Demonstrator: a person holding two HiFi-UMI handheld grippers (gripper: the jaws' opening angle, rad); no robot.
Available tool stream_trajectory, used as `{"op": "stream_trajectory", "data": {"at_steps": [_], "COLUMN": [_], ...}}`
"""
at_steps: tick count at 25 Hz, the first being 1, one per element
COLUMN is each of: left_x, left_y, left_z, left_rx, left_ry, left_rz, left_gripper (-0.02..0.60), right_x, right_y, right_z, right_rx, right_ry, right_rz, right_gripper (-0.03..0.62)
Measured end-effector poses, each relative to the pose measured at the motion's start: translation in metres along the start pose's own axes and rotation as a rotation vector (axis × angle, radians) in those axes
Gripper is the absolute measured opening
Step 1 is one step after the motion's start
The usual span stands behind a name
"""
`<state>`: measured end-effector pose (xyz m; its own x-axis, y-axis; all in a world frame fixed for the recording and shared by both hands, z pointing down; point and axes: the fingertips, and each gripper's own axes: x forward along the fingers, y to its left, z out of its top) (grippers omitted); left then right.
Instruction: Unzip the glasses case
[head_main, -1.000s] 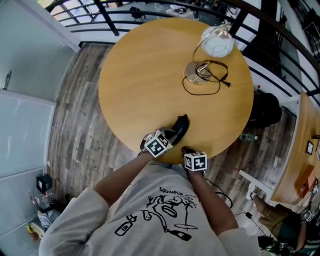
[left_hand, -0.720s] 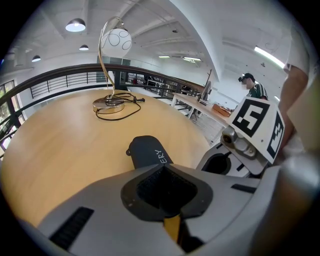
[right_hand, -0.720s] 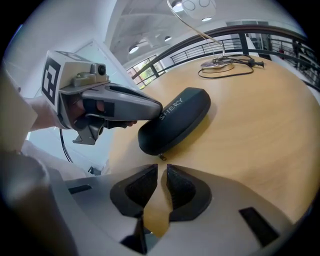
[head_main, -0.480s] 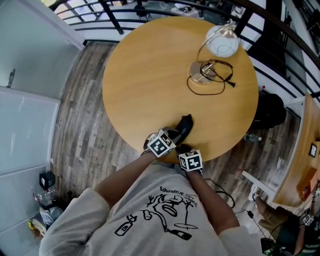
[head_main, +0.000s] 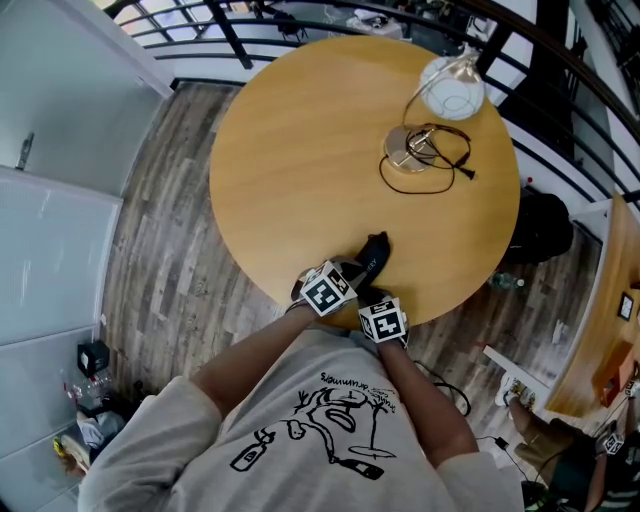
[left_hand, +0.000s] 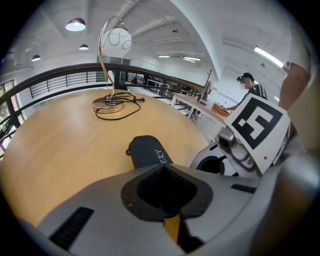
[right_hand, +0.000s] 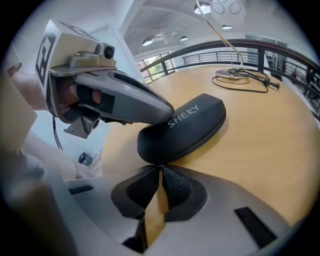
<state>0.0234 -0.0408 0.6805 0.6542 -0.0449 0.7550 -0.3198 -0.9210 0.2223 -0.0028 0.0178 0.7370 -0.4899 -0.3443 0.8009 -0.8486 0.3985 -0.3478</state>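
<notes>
Case (right_hand: 182, 127) — matt; table (head_main: 300, 150) — smooth wood

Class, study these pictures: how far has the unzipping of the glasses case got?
Done: the black fabric glasses case lies at the edge of the round wooden table, with the left gripper resting on top. In hand: the right gripper is closing its jaws on the case's near end. Left: the whole zip; the case looks fully closed.

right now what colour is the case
The case is black with white lettering; the right gripper view shows it best.
</notes>
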Motion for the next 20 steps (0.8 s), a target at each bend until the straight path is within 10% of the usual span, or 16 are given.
{"op": "stream_trajectory", "data": {"at_steps": [20], "left_x": [-0.002], "left_y": [-0.003], "left_z": [0.000], "left_rx": [0.020], "left_ry": [0.006], "left_rz": [-0.008], "left_gripper": [0.008], "right_x": [-0.014], "right_y": [-0.027], "right_z": [0.003], "right_rx": [-0.084], "right_ry": [0.002], "right_rz": [-0.105], "right_gripper": [0.024]}}
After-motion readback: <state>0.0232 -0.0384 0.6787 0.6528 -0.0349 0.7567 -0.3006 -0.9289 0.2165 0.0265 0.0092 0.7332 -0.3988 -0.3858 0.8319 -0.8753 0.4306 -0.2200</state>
